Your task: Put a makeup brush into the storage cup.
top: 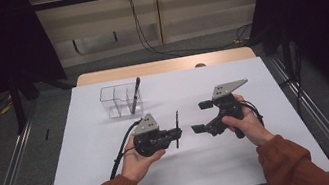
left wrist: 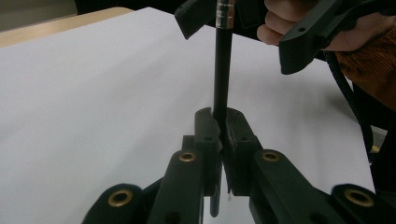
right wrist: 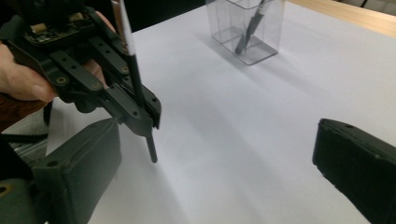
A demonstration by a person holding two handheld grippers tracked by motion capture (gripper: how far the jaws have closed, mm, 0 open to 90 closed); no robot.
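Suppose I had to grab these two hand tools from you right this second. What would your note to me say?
Left gripper: shut on a thin black brush, held roughly upright above the white table.
Right gripper: open, holding nothing, facing the left one a short way off.
Clear holder stands at the back left of the table, with one dark pen leaning inside it.
Done: one pen is in the holder, and the brush is off the table.
Left: probably pass the brush to the right gripper or carry it straight to the holder and drop it in.
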